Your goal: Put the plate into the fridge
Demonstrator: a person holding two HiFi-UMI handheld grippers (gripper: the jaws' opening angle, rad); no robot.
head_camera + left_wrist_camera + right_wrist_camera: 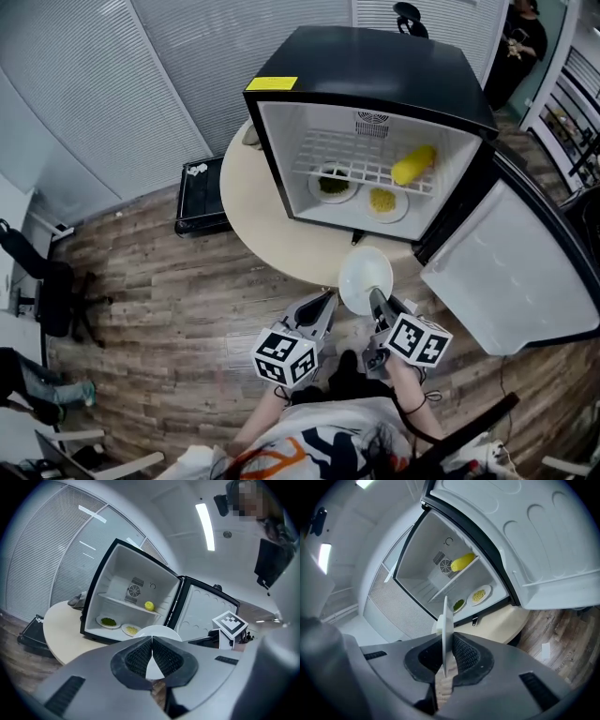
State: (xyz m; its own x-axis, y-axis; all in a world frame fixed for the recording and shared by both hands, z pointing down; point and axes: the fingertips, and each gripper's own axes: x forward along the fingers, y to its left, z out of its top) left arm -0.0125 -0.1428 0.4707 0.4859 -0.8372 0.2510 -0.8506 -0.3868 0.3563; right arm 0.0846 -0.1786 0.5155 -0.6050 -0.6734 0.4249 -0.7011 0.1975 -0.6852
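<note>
**Thin rim hold, crowded fridge floor**

The right gripper (377,302) has its jaws clamped on the near rim of the white plate (366,279). The plate hangs in the air just past the edge of the round table (246,202), at 6 o'clock from the open fridge (375,75). In the right gripper view the plate runs edge-on between the pads, caught only at its margin. The left gripper (319,314) sits at 9 o'clock of the plate with its jaws pressed together on nothing, so it lends no support.

The likeliest failure is the plate slipping or pivoting in that narrow pinch. Most of its weight hangs out beyond the pads, and a jolt or a quick twist of the wrist could lever it loose. Since much of it is past the table edge, it would probably drop onto the wooden floor (169,309).

The second risk lies inside the fridge. From the plate, a dish of green food (333,184) lies at 11 o'clock and a dish of yellow food (382,200) at 12 o'clock, leaving little bare floor. Pushed straight in, the plate could shove or ride up on either dish.

Carried too high or tilted, it could strike the wire shelf (366,164), which holds a yellow piece of food (413,164) at 1 o'clock.

The open door (506,272) stands at 3 o'clock, near enough that a wide swing of the right arm might knock it.
</note>
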